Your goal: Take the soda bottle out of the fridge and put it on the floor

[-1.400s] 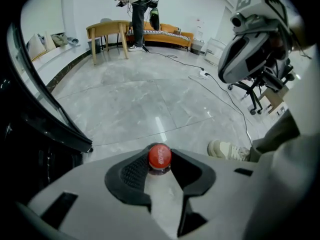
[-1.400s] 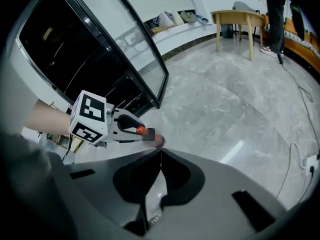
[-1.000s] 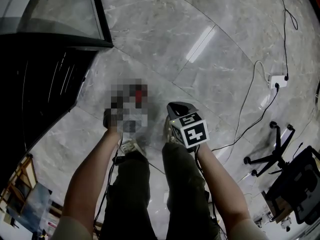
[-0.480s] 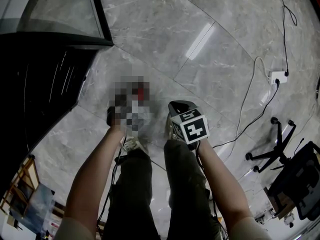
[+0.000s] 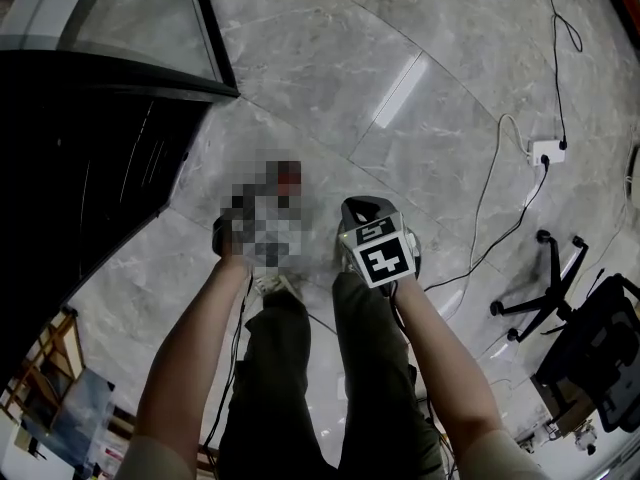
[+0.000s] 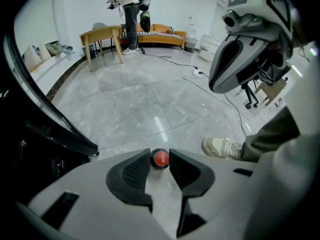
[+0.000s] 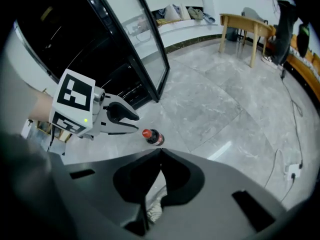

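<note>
With the bottle (image 7: 152, 137) stood upright on the floor (image 7: 215, 99) by the fridge (image 5: 80, 158), untouched beyond the closing but parted fingers of the left gripper (image 6: 160, 153), and the right gripper (image 7: 160, 154) fingers pressed together, it could be toppled if its cap (image 6: 160, 158) were clipped on withdrawal.

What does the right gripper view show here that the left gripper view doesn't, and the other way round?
Only the right gripper view: the left gripper from outside, just beside the bottle, whose side shows.
Only the left gripper view: the right gripper from outside, a chair base, and the cap from above, showing untouched in the gap between the left gripper's closing jaws.
Both: the bottle on the floor, the fridge door, the table, a shoe.
</note>
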The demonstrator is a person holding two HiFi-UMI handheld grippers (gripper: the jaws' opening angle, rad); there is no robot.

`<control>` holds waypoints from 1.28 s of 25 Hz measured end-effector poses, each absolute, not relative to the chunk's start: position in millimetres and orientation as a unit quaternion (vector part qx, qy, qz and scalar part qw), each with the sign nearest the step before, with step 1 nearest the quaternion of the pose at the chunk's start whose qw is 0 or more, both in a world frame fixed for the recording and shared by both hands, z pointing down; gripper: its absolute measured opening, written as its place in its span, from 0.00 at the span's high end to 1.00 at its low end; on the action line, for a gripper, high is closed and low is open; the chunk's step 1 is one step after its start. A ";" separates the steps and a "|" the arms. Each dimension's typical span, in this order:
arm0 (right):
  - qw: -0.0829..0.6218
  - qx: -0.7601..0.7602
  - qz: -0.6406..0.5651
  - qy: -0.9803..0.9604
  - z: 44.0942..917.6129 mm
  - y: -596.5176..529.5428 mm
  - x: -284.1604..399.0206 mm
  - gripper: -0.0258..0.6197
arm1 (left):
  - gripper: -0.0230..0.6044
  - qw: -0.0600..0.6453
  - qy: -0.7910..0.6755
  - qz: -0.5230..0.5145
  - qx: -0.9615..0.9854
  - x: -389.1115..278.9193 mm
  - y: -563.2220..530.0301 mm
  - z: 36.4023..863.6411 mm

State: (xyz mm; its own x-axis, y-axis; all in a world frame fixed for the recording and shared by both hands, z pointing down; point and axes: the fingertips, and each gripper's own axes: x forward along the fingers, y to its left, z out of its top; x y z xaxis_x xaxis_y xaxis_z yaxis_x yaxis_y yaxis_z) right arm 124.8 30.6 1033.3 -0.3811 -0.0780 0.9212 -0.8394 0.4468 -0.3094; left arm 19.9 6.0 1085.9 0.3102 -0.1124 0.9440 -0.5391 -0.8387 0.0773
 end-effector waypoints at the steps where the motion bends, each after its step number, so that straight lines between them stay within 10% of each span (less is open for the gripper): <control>1: 0.461 0.321 0.405 -0.722 1025.3 29.6 125.4 0.97 | 0.79 0.189 -0.211 0.548 0.787 16.6 5.3 1076.7; 32: 0.373 0.369 0.226 -0.821 545.5 -22.7 95.8 0.97 | 0.94 0.189 -0.421 0.388 0.798 -64.7 7.6 574.6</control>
